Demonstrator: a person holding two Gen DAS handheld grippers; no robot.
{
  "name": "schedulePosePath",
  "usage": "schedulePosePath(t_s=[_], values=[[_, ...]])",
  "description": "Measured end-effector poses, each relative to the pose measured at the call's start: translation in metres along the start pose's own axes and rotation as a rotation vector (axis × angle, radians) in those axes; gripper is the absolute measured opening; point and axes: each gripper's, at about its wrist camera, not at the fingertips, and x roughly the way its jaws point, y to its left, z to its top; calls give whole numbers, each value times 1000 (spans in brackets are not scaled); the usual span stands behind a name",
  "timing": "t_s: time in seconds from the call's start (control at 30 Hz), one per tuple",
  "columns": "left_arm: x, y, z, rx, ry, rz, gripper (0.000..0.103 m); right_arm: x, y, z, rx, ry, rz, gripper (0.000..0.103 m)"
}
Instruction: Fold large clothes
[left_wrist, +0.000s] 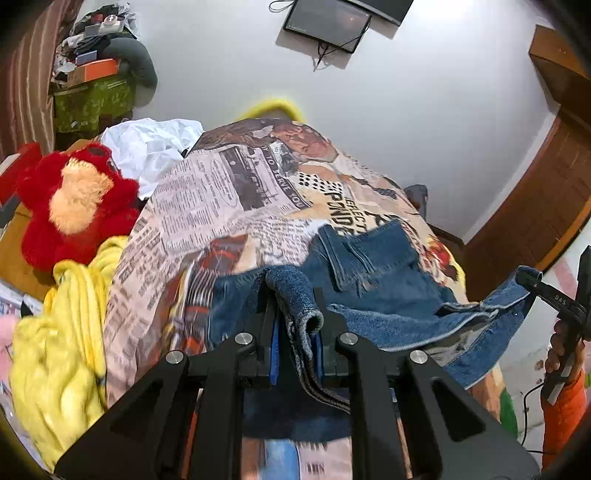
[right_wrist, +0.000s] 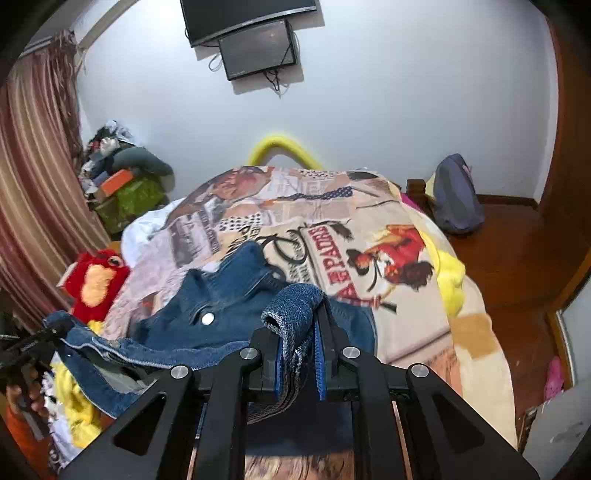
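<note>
Blue jeans lie on a bed covered by a newspaper-print blanket. My left gripper is shut on one edge of the jeans' denim, lifted a little above the bed. My right gripper is shut on another edge of the jeans; a metal button faces up. The right gripper also shows at the right edge of the left wrist view, pinching denim. The left gripper shows at the left edge of the right wrist view, also on denim. The jeans hang stretched between the two.
A red plush toy, a yellow blanket and white cloth lie at the bed's left. A cluttered pile of boxes stands by the curtain. A grey backpack sits on the wooden floor at right. Monitors hang on the wall.
</note>
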Motion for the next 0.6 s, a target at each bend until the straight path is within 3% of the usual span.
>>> schedulePosePath(t_s=[0.27, 0.43, 0.6], values=[[80, 15, 20, 16, 58, 92, 15, 91, -15, 14, 68, 71, -47, 11], [130, 32, 10, -16, 130, 139, 15, 148, -20, -1, 30, 133, -99, 11], [172, 47, -10, -37, 209, 157, 20, 177, -27, -22, -26, 190, -122, 11]])
